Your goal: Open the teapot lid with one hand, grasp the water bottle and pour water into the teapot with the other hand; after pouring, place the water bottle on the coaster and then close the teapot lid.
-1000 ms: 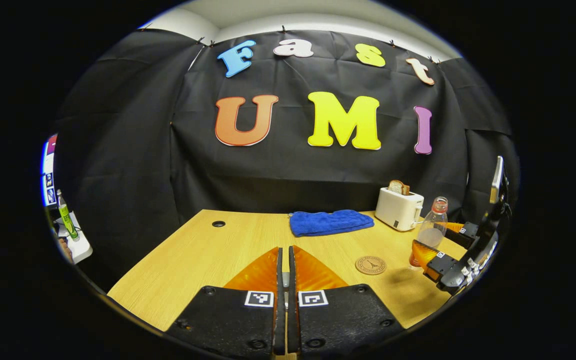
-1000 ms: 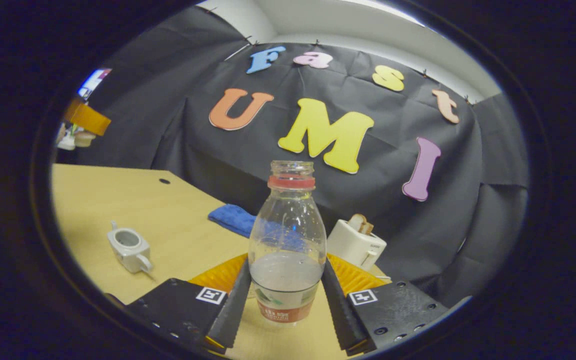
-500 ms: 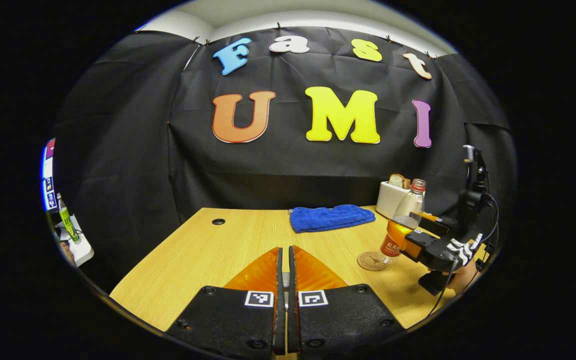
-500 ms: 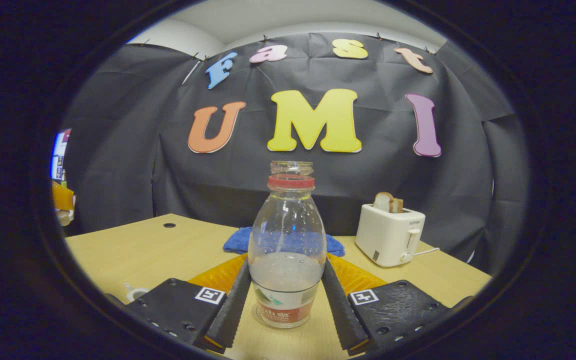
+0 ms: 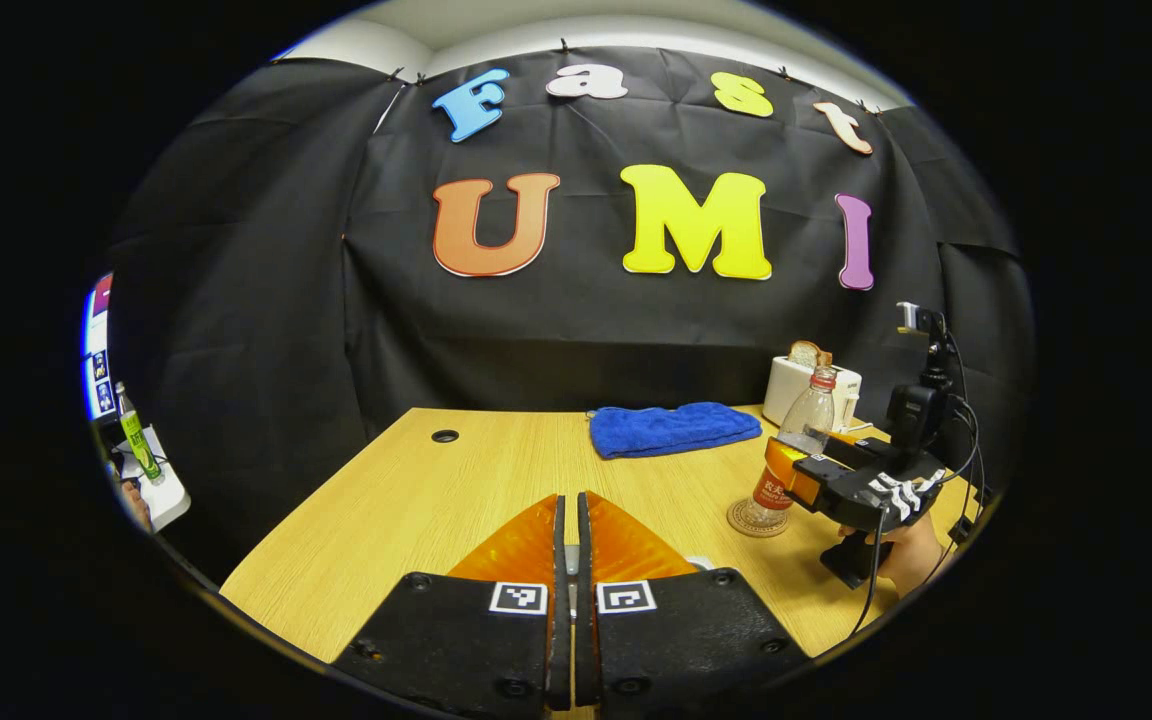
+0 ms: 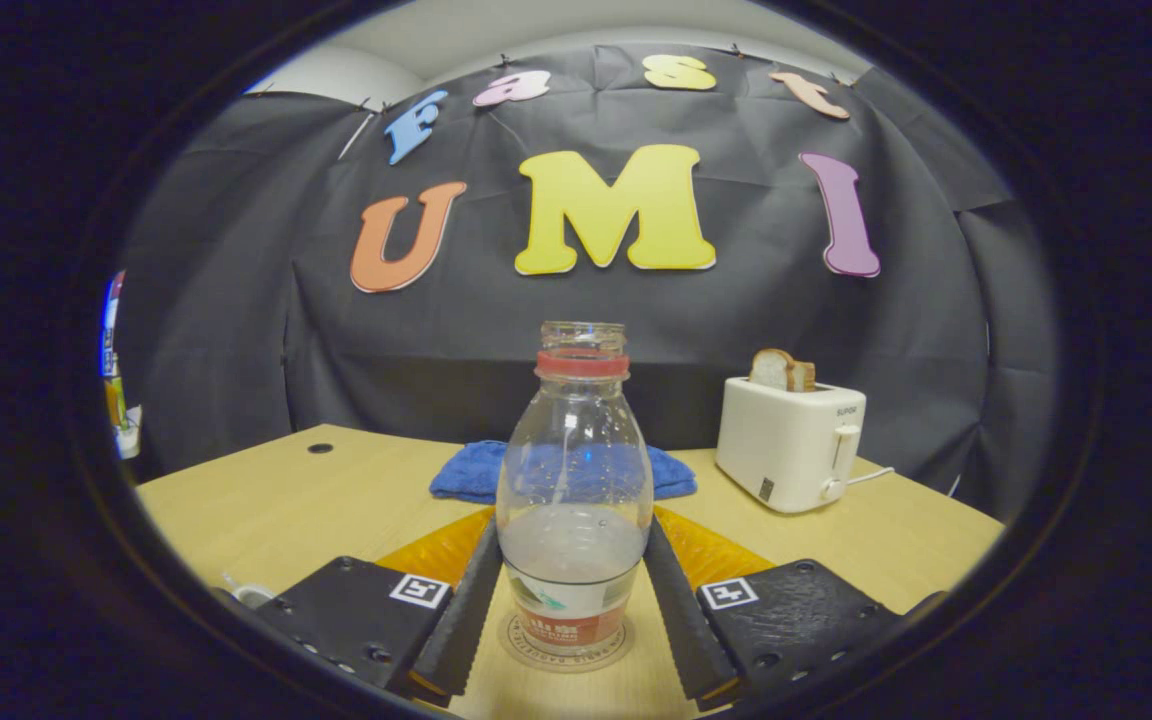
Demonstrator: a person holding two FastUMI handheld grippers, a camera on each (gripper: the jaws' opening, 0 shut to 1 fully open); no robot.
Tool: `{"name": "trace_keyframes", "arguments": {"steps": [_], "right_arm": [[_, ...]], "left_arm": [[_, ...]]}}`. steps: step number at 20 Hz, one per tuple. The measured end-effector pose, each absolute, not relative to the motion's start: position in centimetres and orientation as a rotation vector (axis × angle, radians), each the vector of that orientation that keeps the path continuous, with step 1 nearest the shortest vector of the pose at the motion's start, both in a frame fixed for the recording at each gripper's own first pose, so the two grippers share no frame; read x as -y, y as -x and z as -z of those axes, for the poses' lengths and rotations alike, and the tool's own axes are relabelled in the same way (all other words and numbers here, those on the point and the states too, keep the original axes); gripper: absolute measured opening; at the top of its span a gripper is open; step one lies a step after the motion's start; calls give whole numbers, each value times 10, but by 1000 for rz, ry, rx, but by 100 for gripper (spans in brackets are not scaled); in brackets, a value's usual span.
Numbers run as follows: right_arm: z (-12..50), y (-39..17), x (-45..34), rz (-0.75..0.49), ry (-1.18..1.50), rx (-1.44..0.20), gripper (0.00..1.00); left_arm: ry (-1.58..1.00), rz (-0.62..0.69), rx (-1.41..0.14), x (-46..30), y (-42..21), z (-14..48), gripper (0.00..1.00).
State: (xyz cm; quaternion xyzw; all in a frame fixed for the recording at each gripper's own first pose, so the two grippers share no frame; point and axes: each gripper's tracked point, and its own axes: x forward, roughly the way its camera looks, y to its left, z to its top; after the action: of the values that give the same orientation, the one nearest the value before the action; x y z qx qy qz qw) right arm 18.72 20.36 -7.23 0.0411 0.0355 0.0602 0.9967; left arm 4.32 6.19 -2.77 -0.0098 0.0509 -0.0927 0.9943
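Right gripper (image 6: 573, 600) jaws clamped on water bottle (image 6: 574, 480), upright on coaster (image 6: 566, 655), near desk (image 5: 456, 500) right edge. Left gripper (image 5: 567, 560) jaws nearly closed, gripping thin lid knob (image 5: 569, 558).

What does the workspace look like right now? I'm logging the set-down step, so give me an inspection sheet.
Surface: wooden table, grommet hole at rear.
Job's things: water bottle upright on the coaster, part full, uncapped; teapot rim at the view's edge.
Clutter: blue towel; toaster with bread.
Grippers: right gripper shut on the bottle; left gripper shut on a small grey part.
Cables: toaster cord.
Surroundings: black cloth wall.
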Motion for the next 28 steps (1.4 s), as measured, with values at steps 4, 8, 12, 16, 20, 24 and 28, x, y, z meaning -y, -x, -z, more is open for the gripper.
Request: {"name": "trace_keyframes", "arguments": {"steps": [4,8,12,16,20,24,28], "right_arm": [[75,-188,-205,-135,-92,-76,78],[71,-188,-204,-145,-90,-68,86],[63,-183,-205,-160,-78,-54,96],[49,-168,-198,-173,-77,-33,96],[35,-143,-179,-186,-48,-8,97],[24,-117,-152,-164,-44,28,95],[22,-90,-126,-131,-5,44,96]], "left_arm": [[20,182,-106,-62,-45,29,4],[9,189,-105,-59,-44,30,4],[3,197,-103,-55,-43,29,4],[6,223,-98,-47,-44,28,4],[18,274,-105,-31,-48,34,5],[31,323,-128,-10,-50,41,5],[25,335,-131,6,-52,47,5]]}}
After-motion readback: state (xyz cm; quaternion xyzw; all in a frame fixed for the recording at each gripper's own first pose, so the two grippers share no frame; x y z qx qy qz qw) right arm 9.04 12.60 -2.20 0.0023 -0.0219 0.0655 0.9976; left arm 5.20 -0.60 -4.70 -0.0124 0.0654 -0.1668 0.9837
